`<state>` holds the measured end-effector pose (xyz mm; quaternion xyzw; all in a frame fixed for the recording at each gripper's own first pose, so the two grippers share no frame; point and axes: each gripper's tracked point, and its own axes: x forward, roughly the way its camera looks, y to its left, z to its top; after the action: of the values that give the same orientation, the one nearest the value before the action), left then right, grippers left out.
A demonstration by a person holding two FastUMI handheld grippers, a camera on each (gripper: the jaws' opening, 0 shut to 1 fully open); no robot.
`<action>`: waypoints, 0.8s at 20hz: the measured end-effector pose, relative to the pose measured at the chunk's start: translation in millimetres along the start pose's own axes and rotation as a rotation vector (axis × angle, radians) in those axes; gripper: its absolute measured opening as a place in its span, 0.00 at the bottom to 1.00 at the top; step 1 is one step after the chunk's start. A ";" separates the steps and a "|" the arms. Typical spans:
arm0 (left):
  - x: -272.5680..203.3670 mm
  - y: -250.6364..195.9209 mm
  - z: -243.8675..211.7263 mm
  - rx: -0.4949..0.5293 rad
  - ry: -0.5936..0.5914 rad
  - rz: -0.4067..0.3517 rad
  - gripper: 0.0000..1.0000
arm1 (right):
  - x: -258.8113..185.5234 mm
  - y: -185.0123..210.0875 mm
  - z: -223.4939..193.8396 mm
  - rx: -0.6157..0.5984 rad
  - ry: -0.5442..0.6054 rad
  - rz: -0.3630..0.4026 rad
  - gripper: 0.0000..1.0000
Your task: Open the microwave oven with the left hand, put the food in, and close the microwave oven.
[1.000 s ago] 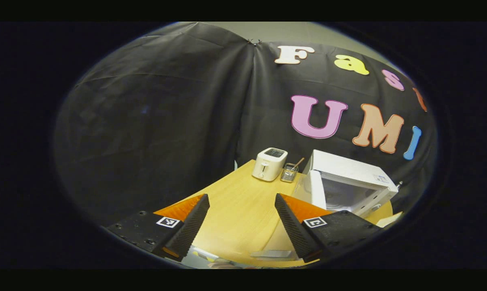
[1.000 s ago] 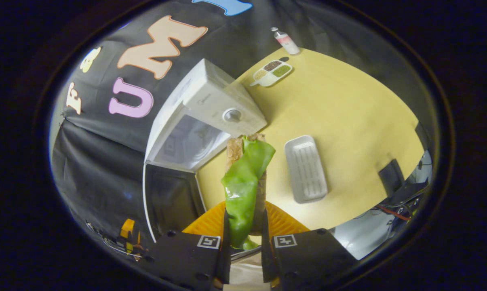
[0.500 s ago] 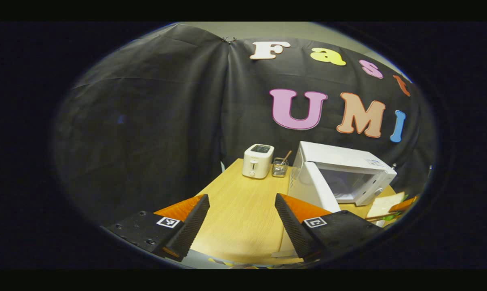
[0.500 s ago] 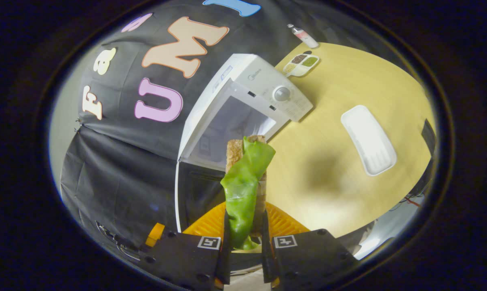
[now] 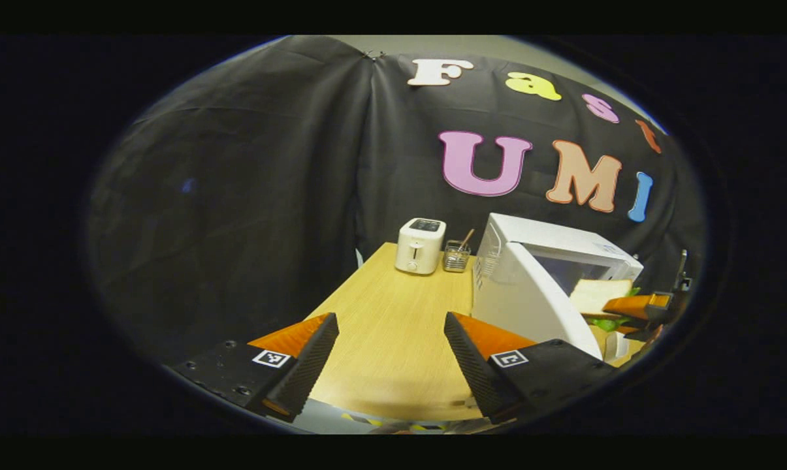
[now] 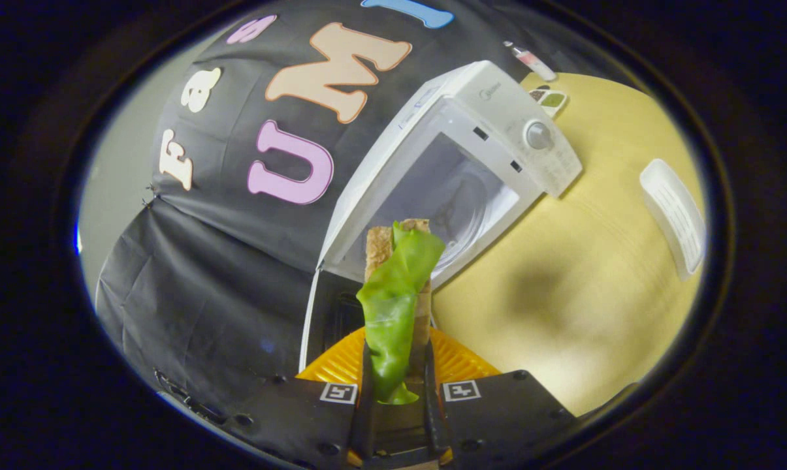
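Two grippers were at work over the wooden table (image 5: pixel 393 326), the largest surface in the left gripper view. The microwave oven (image 6: pixel 491 124) stood on it against the booth wall, its door (image 5: pixel 530 303) swung fully open, which left the cavity and glass turntable (image 6: pixel 462 205) exposed for loading; the opening step looked finished. The left gripper (image 5: pixel 391 356) hovered above bare table beside the open door, its jaws spread wide and holding nothing, probably kept near so it could push the door shut afterwards. The right gripper (image 6: pixel 396 385) had its jaws pinched on the food, a sandwich (image 6: pixel 396 287) of bread with a green leaf hanging down its side, held on edge and aimed at the cavity mouth; in the left gripper view the sandwich (image 5: pixel 599 297) sat just at the opening, not yet set down. A white tray (image 6: pixel 674 215) lay well apart on the table. A toaster (image 5: pixel 419 245) and a small utensil holder (image 5: pixel 456 256) stood at the far edge, clear of the work
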<state>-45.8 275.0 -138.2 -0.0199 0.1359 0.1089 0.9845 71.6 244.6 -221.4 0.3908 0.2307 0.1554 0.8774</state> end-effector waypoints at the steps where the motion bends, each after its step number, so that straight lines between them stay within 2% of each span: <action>1: 0.3 3.1 -2.3 0.001 0.006 0.004 0.95 | 10.8 0.4 4.1 -0.003 -0.017 0.003 0.33; 9: 7.6 2.0 -10.8 -0.001 0.047 0.003 0.96 | 97.2 -12.7 37.4 -0.005 -0.114 -0.043 0.33; 11: 9.6 0.9 -11.4 -0.001 0.054 0.012 0.92 | 113.3 -16.1 41.0 -0.006 -0.119 -0.054 0.33; 12: 10.1 -0.3 -13.3 -0.001 0.063 0.016 0.92 | 122.0 -19.0 43.5 -0.017 -0.128 -0.063 0.25; 14: 9.4 -4.6 -18.6 -0.017 0.087 0.018 0.95 | 137.8 -25.6 48.7 -0.047 -0.141 -0.087 0.24; 15: 9.1 -7.1 -22.5 -0.028 0.099 0.019 0.96 | 141.8 -26.4 49.5 -0.056 -0.144 -0.093 0.33; 16: 9.3 -7.3 -25.9 -0.036 0.114 0.024 0.96 | 151.5 -30.0 51.5 -0.064 -0.143 -0.098 0.35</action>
<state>-42.3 268.0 -165.5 -0.0423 0.1902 0.1220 0.9732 229.6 262.2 -256.8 0.3611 0.1814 0.0911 0.9102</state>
